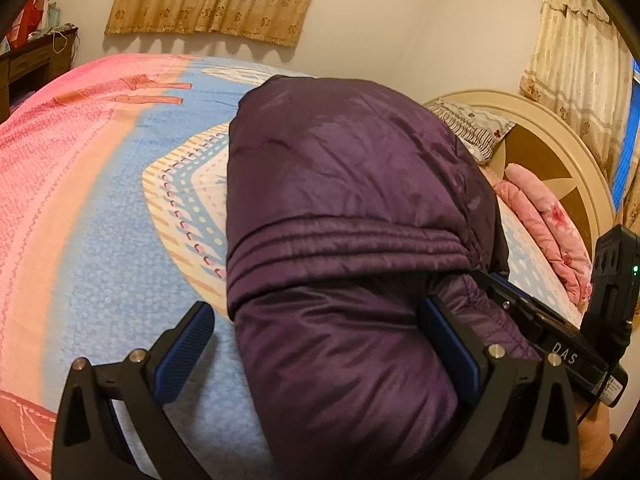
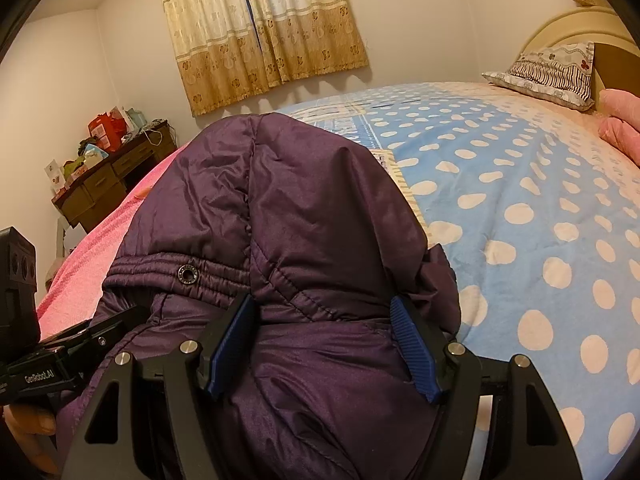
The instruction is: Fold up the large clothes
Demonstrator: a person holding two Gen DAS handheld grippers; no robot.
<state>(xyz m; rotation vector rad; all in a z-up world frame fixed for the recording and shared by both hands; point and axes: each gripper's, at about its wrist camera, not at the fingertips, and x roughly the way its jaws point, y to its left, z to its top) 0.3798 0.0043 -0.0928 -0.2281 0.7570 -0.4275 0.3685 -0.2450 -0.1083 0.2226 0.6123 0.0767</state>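
A dark purple padded jacket [image 1: 340, 200] lies folded in a thick bundle on the bed; it also fills the middle of the right wrist view [image 2: 304, 208]. My left gripper [image 1: 316, 336] is open wide, its blue pads apart, with the near end of the bundle between them; only the right pad touches cloth. My right gripper [image 2: 324, 336] has its blue pads pressed into a puffy fold of the jacket at the bundle's right end. The right gripper's body [image 1: 560, 344] shows beside the jacket in the left wrist view.
The bed has a pink and blue patterned sheet [image 1: 100, 220] with white dots [image 2: 520, 208]. A striped pillow [image 2: 548, 72] and a folded pink quilt [image 1: 548, 232] lie by the cream headboard [image 1: 560, 148]. A cluttered wooden desk [image 2: 104, 184] stands by the wall.
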